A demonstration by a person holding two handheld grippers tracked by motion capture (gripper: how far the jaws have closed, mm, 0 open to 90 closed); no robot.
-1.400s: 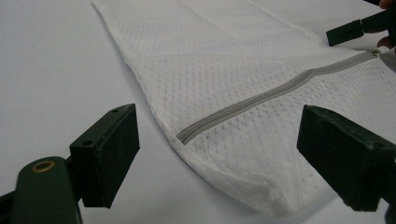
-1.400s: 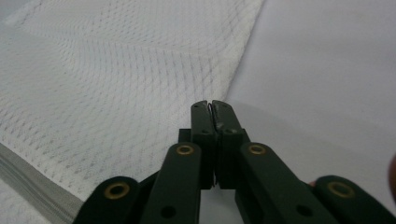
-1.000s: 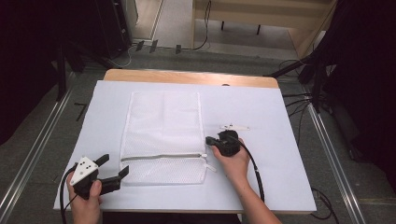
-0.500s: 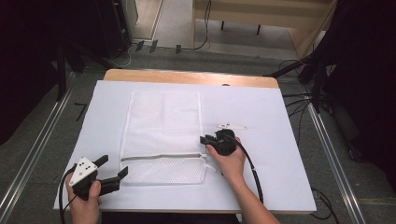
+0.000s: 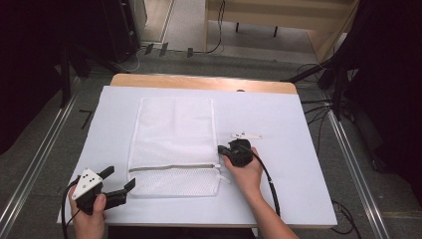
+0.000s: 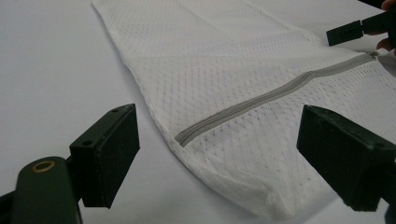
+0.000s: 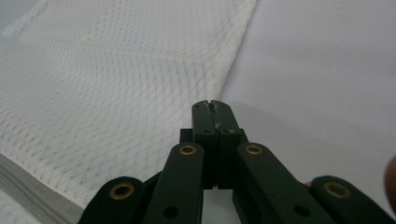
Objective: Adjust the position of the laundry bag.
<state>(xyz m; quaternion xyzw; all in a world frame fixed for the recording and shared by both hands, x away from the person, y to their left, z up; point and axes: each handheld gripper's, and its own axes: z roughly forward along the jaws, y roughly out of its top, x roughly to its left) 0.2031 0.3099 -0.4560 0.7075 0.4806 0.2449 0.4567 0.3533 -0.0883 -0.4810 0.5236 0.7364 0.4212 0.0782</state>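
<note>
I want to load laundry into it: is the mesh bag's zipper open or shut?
Shut. The grey zipper runs as one closed line across the mesh bag, which lies flat, with no gap along it.

A white sheet (image 5: 298, 129) covers nearly the whole tabletop; along the far edge a strip of bare wood (image 5: 199, 82) stays uncovered. Beyond that far edge lies a grey floor (image 5: 189, 30) with black cables (image 5: 219, 30) running across it, and farther back stands a light wooden piece of furniture (image 5: 278, 12) on dark legs. Metal rails (image 5: 30, 169) run along the floor past the left edge of the tabletop, and a matching rail (image 5: 353, 169) runs past the right edge. More black cables (image 5: 318, 107) trail on the floor near the far right corner. Dark curtains (image 5: 388, 74) hang on the right side and another dark mass (image 5: 30, 59) on the left
</note>
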